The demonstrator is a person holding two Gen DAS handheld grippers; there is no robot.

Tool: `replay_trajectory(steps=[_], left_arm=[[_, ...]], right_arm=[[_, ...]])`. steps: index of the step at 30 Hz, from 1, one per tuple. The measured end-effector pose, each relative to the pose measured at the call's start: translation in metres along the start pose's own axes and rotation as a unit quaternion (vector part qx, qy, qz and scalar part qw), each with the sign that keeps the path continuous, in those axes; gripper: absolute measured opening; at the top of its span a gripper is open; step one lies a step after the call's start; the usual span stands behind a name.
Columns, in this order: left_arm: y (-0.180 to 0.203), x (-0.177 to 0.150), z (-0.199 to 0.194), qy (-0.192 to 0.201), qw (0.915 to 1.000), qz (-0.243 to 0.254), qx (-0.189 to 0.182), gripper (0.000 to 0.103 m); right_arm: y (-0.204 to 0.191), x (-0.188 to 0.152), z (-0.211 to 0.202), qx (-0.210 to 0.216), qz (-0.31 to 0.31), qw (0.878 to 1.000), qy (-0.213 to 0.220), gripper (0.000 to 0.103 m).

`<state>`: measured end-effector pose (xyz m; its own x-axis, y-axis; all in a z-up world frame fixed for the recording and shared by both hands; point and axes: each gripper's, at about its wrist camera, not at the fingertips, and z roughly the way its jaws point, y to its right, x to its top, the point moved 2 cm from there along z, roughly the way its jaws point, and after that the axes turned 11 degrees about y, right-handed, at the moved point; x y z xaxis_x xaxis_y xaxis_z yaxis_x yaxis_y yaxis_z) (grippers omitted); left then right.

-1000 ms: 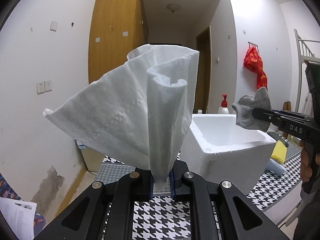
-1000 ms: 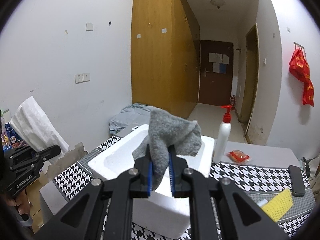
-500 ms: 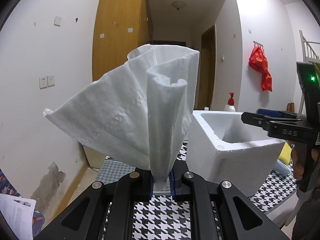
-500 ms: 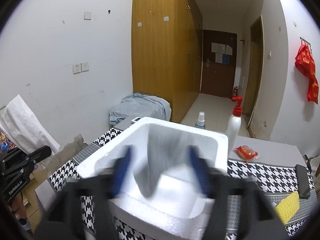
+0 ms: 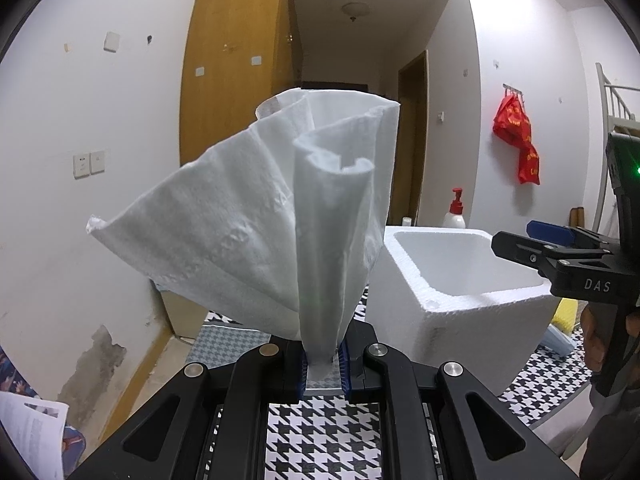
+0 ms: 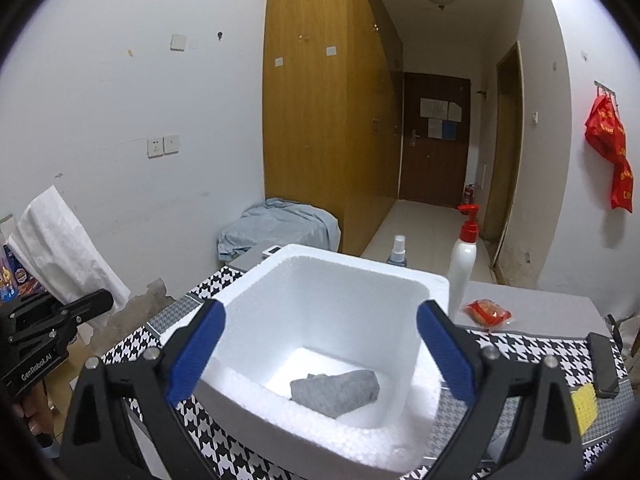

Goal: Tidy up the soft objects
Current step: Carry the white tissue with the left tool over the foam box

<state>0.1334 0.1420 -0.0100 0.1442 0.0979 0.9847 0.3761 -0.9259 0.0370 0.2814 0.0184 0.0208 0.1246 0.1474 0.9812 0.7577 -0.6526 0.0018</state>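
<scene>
The left gripper [image 5: 323, 364] pinches a white paper towel [image 5: 264, 224] that fans up toward twelve o'clock. The right gripper [image 6: 320, 344] hangs over the foam box [image 6: 434, 292], its jaws opening wide with nothing between its pads. A grey sock [image 6: 335, 392] lies on the box floor. Beyond, at one o'clock, stands a pump bottle [image 6: 463, 264].
</scene>
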Motion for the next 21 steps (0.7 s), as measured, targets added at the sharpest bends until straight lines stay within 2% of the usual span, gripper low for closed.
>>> replay_trajectory(steps=[21], left_arm=[[0.026,0.029,0.014,0.007,0.9974,0.018,-0.069,0.013]], right_arm=[[0.031,0.002,-0.041,-0.058,0.021,0.998,0.022,0.101]])
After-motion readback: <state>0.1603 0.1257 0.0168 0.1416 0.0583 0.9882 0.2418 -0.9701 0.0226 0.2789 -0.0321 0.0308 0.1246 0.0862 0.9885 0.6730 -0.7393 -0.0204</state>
